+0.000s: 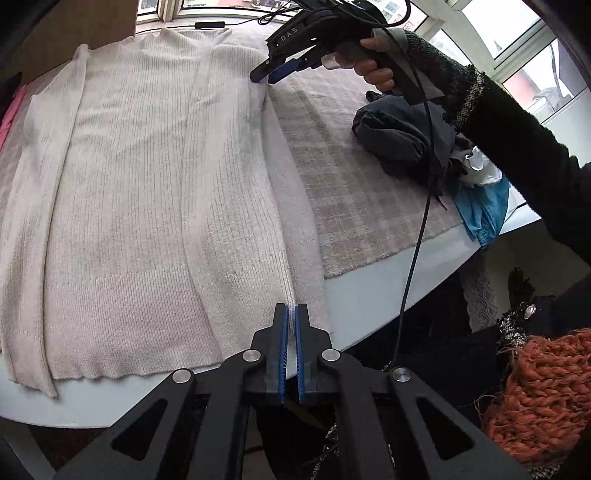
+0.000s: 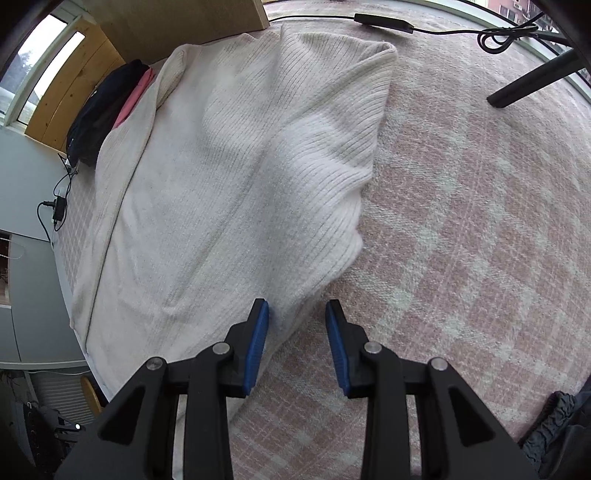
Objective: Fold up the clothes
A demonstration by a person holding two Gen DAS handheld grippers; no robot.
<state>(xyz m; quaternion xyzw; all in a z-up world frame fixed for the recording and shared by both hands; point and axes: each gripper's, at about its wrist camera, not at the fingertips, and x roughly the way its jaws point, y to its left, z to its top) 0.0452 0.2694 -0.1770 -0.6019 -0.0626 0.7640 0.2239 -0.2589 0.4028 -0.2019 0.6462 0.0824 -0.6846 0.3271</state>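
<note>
A cream ribbed sweater [image 1: 147, 184] lies flat on the table, its sleeves folded in along the body. At the near hem, my left gripper [image 1: 291, 314] is shut on the sweater's right bottom corner, with cream knit showing between the blue pads. A hand holds my right gripper [image 1: 264, 78] at the far right edge of the sweater. In the right wrist view that right gripper [image 2: 295, 310] is open, and the edge of the sweater [image 2: 240, 166] lies between its fingers [image 2: 258, 332], ungripped.
A pink plaid cloth [image 2: 461, 221] covers the white table [image 1: 369, 306]. To the right lie dark bunched clothes [image 1: 402, 140] and a blue cloth [image 1: 484, 214]. Dark and pink garments [image 2: 107, 107] sit at the far left. A black cable [image 2: 384, 22] runs along the back.
</note>
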